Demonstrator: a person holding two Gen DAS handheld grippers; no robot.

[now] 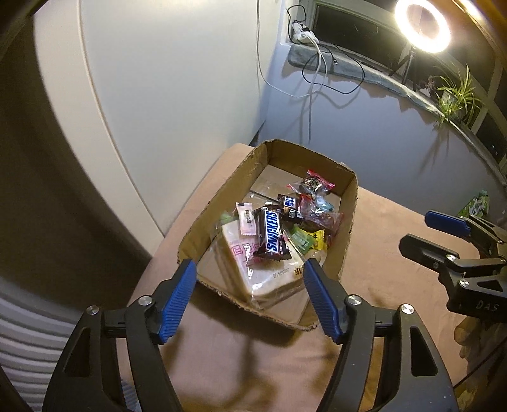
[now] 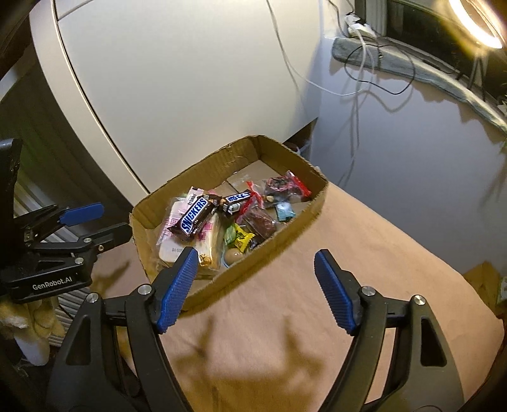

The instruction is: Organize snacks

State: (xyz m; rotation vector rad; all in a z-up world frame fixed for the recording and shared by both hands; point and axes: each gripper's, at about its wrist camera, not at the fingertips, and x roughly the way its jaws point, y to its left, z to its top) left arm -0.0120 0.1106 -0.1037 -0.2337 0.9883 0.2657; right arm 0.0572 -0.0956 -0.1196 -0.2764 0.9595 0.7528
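A shallow cardboard box (image 1: 348, 222) (image 2: 285, 237) stands on a brown cloth (image 1: 253, 364) and holds several snacks. A Snickers bar (image 1: 272, 234) (image 2: 193, 217) lies on a clear-wrapped sandwich pack (image 1: 269, 279) (image 2: 168, 250). Behind them are a small dark bar (image 1: 290, 206), green and yellow candy (image 1: 307, 241) (image 2: 240, 237) and a red-edged clear bag (image 1: 317, 185) (image 2: 285, 187). My left gripper (image 1: 250, 264) (image 2: 114, 218) hovers open above the box's near end, nothing between its pads. My right gripper (image 2: 256, 253) (image 1: 421, 231) is open above the cloth beside the box's long wall, holding nothing.
A white curved panel (image 1: 174, 95) rises behind the box. Cables (image 1: 317, 73) hang from a ledge with a ring light (image 1: 423, 25) and a plant (image 1: 456, 98). A green packet (image 1: 475, 204) lies at the cloth's far right. The cloth (image 2: 317, 317) stretches right of the box.
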